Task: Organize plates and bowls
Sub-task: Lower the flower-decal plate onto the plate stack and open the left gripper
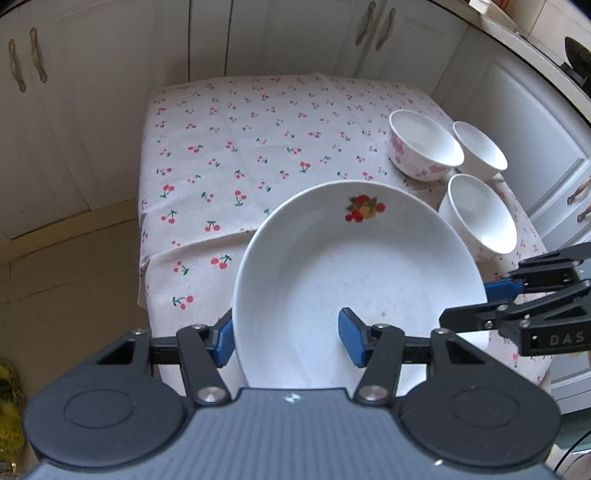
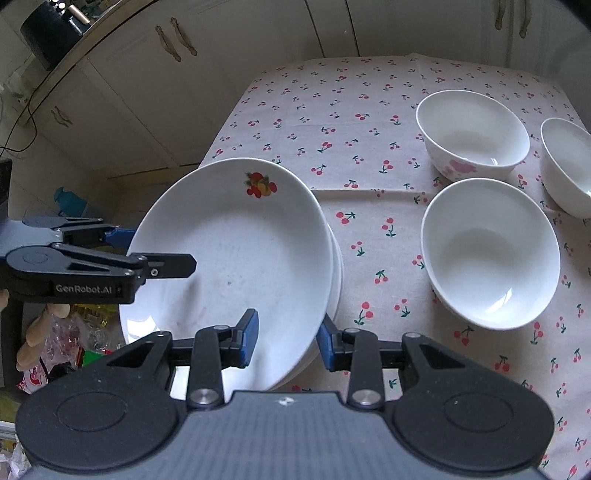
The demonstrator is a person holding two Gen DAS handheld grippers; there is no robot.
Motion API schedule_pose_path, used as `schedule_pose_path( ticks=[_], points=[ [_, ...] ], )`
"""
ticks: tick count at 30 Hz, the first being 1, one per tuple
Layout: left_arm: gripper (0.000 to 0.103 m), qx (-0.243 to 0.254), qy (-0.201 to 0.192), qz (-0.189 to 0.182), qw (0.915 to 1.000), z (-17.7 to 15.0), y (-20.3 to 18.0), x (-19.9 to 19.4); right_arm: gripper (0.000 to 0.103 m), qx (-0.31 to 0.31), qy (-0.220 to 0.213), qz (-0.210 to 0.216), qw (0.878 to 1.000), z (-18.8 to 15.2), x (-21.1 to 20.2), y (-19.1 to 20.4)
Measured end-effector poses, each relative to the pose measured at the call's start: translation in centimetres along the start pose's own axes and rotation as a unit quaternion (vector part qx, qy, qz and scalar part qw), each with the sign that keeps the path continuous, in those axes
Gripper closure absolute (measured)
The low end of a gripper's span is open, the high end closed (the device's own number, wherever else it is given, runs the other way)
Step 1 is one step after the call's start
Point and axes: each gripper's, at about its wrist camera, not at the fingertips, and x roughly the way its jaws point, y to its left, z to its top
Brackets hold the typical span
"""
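Observation:
A white plate with a fruit print (image 1: 354, 266) tops a small stack of plates (image 2: 334, 273) at the near left of the cherry-print table (image 1: 236, 147). My left gripper (image 1: 288, 338) straddles the plate's left rim, one blue pad outside and one over the inside, with a wide gap. My right gripper (image 2: 286, 341) straddles its near right rim the same way (image 2: 229, 243). Three bowls sit to the right: one with pink flowers (image 2: 472, 133), one plain white in front (image 2: 489, 251), one plain at the far right (image 2: 569, 166).
Cream cabinet doors (image 1: 110, 74) surround the table on the far and left sides. The floor lies past the table's left edge, with bags and clutter (image 2: 74, 332) below. A counter with dark items (image 2: 51, 33) is at upper left in the right wrist view.

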Motion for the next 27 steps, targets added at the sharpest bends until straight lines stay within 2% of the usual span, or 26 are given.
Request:
schedule_pose_path(
  ticks=[17,20,23,25,27],
  points=[
    [0.044,0.036,0.009,0.019,0.9991,-0.1,-1.4,0.8,0.057,0.009,0.015,-0.017,1.000,-0.5,-0.1,0.0],
    [0.038,0.056,-0.003,0.028,0.9980,-0.2,-1.9,0.4,0.055,0.011,0.012,-0.009,1.000,-0.4,-0.2,-0.1],
    [0.029,0.076,-0.009,0.036,0.9964,-0.1,-2.6,0.2,0.047,0.004,0.011,-0.006,1.000,-0.5,-0.1,0.2],
    [0.021,0.085,-0.017,0.049,0.9951,-0.2,-2.8,0.0,0.037,0.005,0.010,-0.001,1.000,-0.5,-0.1,0.3],
    [0.018,0.089,-0.041,0.058,0.9935,-0.5,-2.9,-0.9,0.026,-0.004,-0.001,0.015,1.000,-0.5,-0.6,0.6]
  ],
)
